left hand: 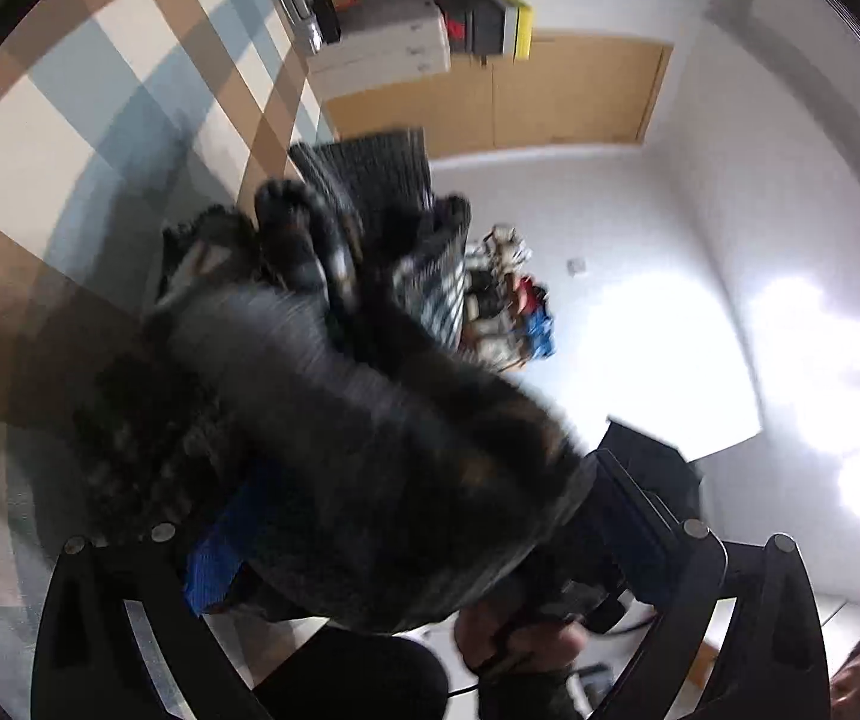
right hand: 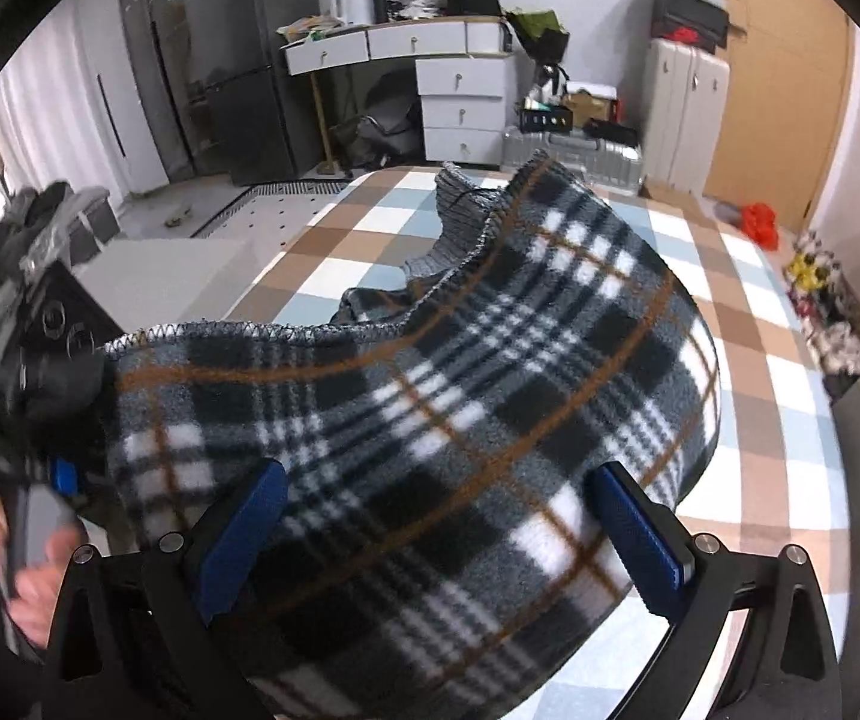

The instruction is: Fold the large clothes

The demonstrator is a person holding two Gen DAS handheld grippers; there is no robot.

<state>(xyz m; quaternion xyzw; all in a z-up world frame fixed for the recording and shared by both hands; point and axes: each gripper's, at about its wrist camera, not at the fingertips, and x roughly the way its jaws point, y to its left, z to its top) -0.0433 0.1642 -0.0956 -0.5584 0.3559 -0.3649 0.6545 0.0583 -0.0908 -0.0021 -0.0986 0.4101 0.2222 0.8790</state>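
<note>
Checked bedding in brown, pale blue and white [right hand: 748, 324] is spread under the work, with a white desk with drawers [right hand: 418, 48] seen at twelve o'clock in the right wrist view. A large fleece garment in black, grey and white plaid with thin brown lines [right hand: 430, 396] is bunched on it, its ribbed grey hem towards twelve o'clock. The right gripper [right hand: 448, 528] is held spread, its blue-padded fingers [right hand: 244, 531] on either side of the fabric. The left gripper [left hand: 382, 540] is smothered by blurred dark cloth; whether it is clenched cannot be told.
</note>
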